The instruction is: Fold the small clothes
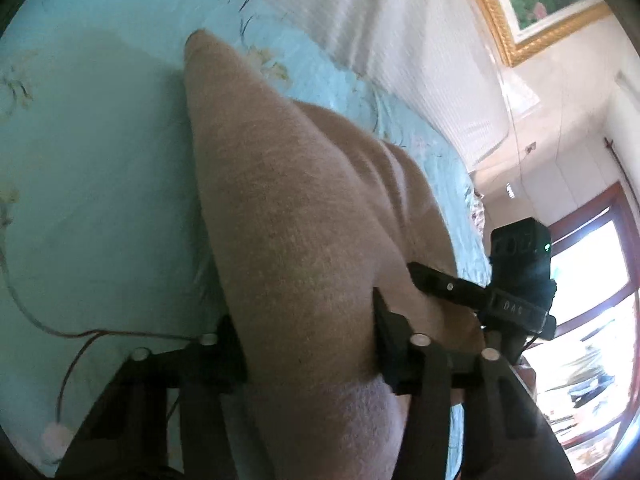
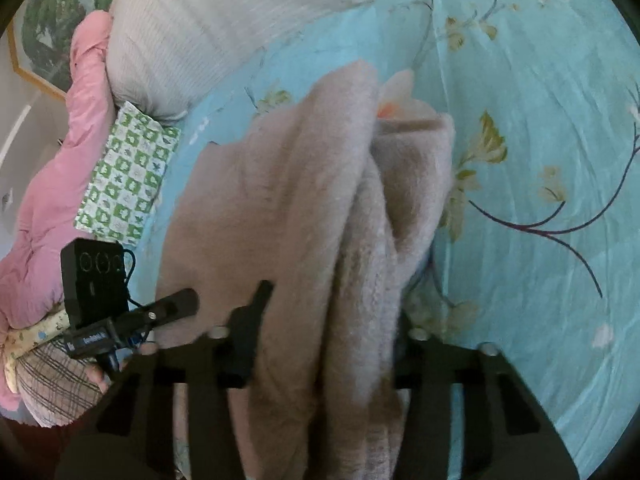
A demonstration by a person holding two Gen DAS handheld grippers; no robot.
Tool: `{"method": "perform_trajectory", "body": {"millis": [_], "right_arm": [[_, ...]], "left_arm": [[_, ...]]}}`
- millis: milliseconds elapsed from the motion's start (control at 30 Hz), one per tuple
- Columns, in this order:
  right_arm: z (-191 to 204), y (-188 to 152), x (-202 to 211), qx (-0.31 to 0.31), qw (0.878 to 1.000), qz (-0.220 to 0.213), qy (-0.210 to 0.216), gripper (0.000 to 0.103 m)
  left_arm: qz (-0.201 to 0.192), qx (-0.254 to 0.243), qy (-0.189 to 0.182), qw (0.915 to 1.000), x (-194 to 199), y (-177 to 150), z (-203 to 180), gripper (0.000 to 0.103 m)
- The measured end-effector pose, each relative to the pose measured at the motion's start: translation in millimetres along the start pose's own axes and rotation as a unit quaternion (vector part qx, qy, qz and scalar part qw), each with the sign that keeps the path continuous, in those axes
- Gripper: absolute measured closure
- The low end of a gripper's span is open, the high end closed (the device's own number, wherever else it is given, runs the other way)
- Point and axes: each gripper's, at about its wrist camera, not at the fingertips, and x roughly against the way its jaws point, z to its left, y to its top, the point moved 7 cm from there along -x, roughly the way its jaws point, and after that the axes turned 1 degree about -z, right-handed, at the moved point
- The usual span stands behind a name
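Fuzzy matt beige knit garment, smooth, perhaps cotton bedsheet

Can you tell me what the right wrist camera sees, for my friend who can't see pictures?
The right gripper pinches a bunched beige fuzzy garment on a light blue flowered bedsheet. Further left sit a white pillow, a pink quilt and a green-checked cloth.

The beige garment covers the right gripper's fingertips (likewise the left gripper's); picture frame cut off.
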Motion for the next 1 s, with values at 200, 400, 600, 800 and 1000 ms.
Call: {"method": "perform_trajectory", "body": {"millis": [200, 400, 600, 800, 1000], "right_arm": [[52, -21, 13, 0.014, 0.999, -0.017, 0.04, 0.066], [114, -56, -7, 0.026, 0.993, -0.009, 0.112, 0.066], [148, -85, -47, 0.022, 0.989, 0.024, 0.145, 0.066], [135, -102, -56, 0.004, 0.992, 0.036, 0.122, 0.05], [130, -89, -24, 0.029, 0.999, 0.004, 0.041, 0.029]], "left_arm": [[-0.037, -0.04, 0.028, 0.9981, 75, -18, -5, 0.06], [-0.046, -0.042, 0.049, 0.9969, 165, -44, 32, 0.06], [-0.039, -0.019, 0.073, 0.9964, 202, -73, 81, 0.059], [-0.037, 0.028, 0.072, 0.9963, 205, -98, 115, 0.032], [-0.045, 0.063, 0.069, 0.9946, 212, -87, 134, 0.021]]}}
